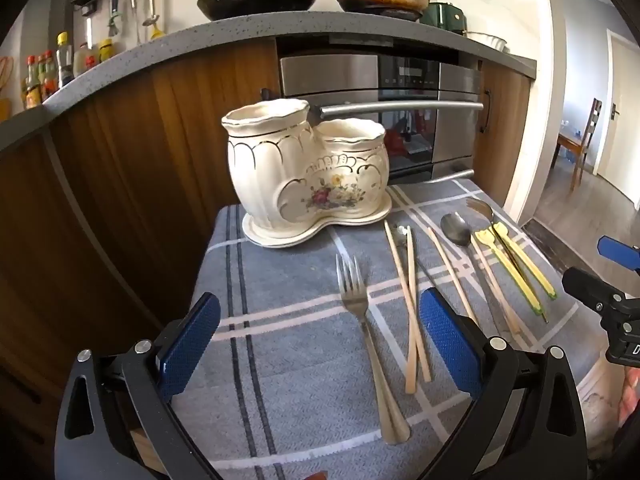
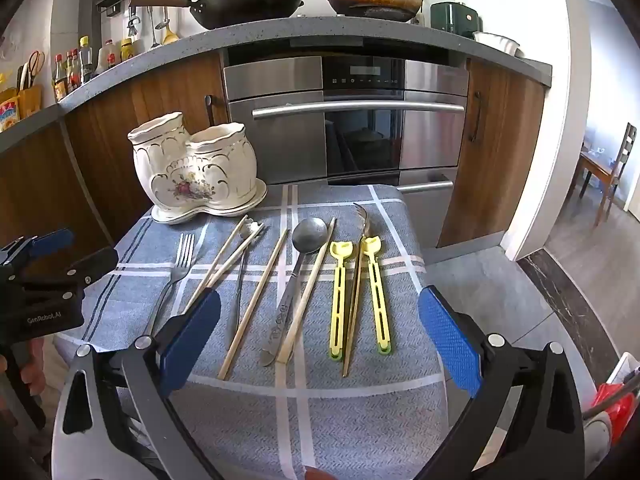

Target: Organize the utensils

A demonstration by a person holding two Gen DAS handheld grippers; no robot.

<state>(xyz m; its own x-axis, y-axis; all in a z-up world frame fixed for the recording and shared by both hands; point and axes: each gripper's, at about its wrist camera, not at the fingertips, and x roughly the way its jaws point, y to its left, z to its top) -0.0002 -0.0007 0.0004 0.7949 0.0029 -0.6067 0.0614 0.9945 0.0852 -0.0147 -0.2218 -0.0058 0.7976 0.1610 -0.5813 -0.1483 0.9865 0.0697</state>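
Left wrist view: the left hand-held gripper hangs over the near part of the table, which is covered by a grey checked cloth, its blue pads spread wide with nothing between them. A silver fork lies on the cloth between the pads. A crossed pair of wooden chopsticks lies just beside it. The white ceramic utensil holder, with two cups and a flower print, stands upright on its tray at the far left corner, both cups empty. Near the right edge lie a dark spoon and yellow chopstick holders.

Right wrist view: the right hand-held gripper is likewise wide open and empty, above the near edge. Ahead lie the spoon, loose chopsticks, the yellow holders and a gold fork. The utensil holder stands at the far left corner; the left gripper shows at the left edge.
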